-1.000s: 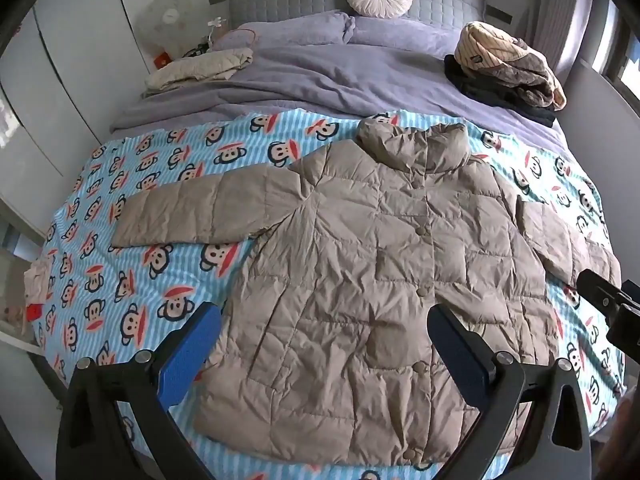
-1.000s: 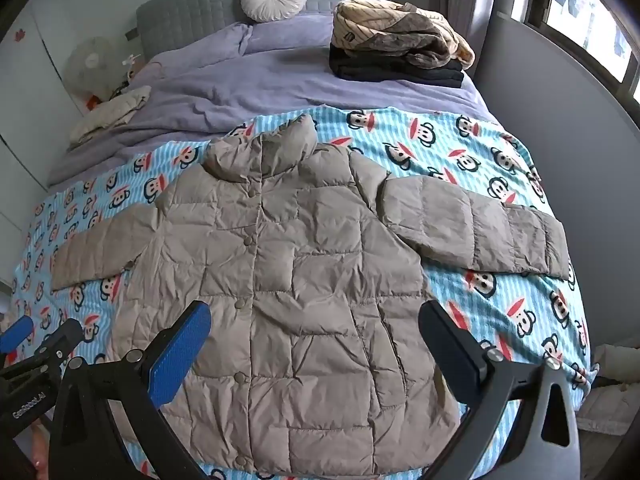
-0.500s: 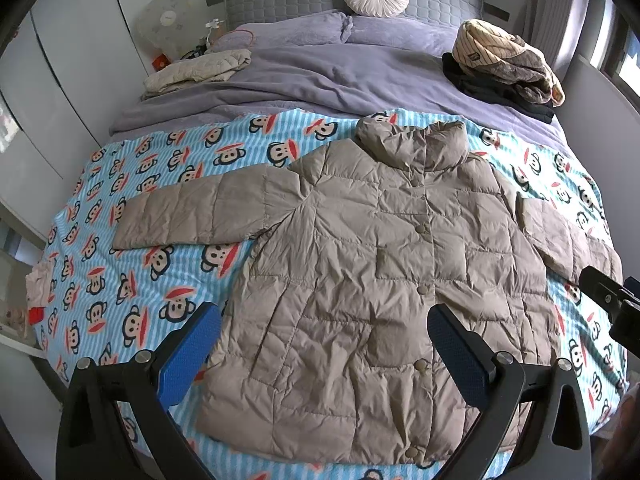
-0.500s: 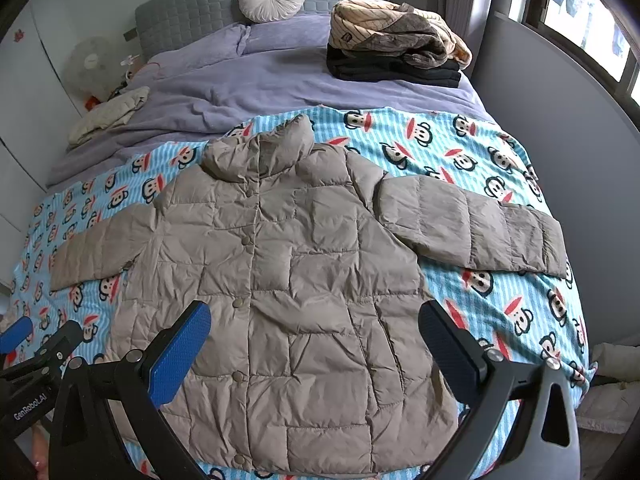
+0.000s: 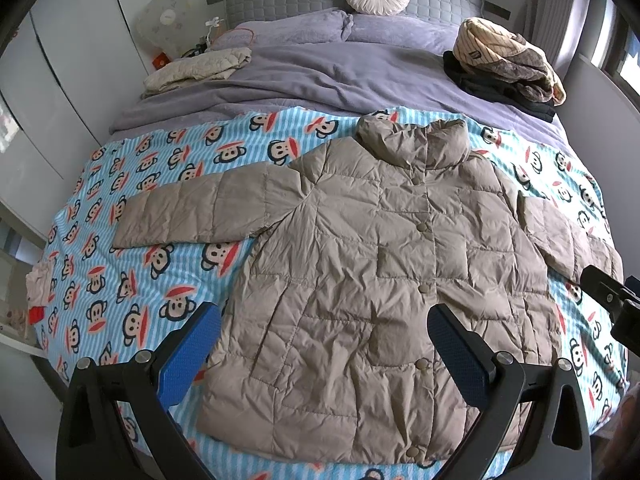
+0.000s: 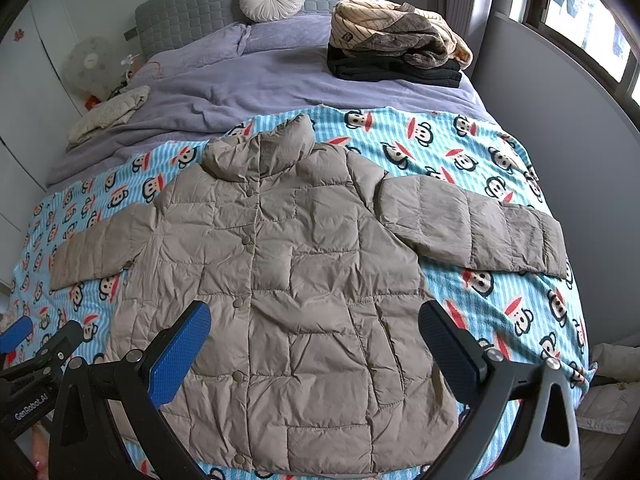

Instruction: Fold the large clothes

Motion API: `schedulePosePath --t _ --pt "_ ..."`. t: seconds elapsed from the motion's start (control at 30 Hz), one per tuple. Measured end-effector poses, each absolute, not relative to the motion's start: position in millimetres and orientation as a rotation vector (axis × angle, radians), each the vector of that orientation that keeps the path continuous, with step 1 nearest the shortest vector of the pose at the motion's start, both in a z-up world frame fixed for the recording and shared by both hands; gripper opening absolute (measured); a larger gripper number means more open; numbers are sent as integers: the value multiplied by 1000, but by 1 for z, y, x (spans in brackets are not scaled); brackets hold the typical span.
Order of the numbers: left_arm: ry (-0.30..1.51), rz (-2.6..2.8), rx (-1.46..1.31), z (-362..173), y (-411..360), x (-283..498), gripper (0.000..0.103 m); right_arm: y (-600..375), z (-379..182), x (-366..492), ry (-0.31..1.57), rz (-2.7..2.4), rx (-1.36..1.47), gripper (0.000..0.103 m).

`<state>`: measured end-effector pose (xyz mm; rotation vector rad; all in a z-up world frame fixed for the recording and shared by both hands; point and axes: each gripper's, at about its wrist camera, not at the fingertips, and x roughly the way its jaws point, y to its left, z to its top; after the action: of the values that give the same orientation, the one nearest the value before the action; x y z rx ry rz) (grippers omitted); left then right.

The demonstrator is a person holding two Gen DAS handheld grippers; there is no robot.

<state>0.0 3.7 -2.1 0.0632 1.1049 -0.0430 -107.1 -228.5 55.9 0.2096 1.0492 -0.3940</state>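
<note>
Puffer jacket [image 5: 372,272], taupe, lies flat and buttoned on the monkey-print blanket [image 5: 160,184] at the foot of the bed, sleeves spread wide. Left claw [image 5: 324,348] and right claw [image 6: 314,344] both hover above its hem, jaws wide apart, gripping nothing.

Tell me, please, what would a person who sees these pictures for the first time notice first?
First the big beige puffer jacket, lying flat and buttoned with both sleeves spread out, on the bright blue monkey-print blanket that covers the near half of the bed. Next the two open grippers, left gripper and right gripper, above its hem, holding nothing. Behind, a pile of folded clothes sits on the purple duvet.
</note>
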Motion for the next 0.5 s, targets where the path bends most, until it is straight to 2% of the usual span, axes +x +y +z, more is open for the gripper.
schedulePosePath --t 0.5 --pt "1105 -47 58 -2 3 0 103 -229 56 -107 1051 -395 209 103"
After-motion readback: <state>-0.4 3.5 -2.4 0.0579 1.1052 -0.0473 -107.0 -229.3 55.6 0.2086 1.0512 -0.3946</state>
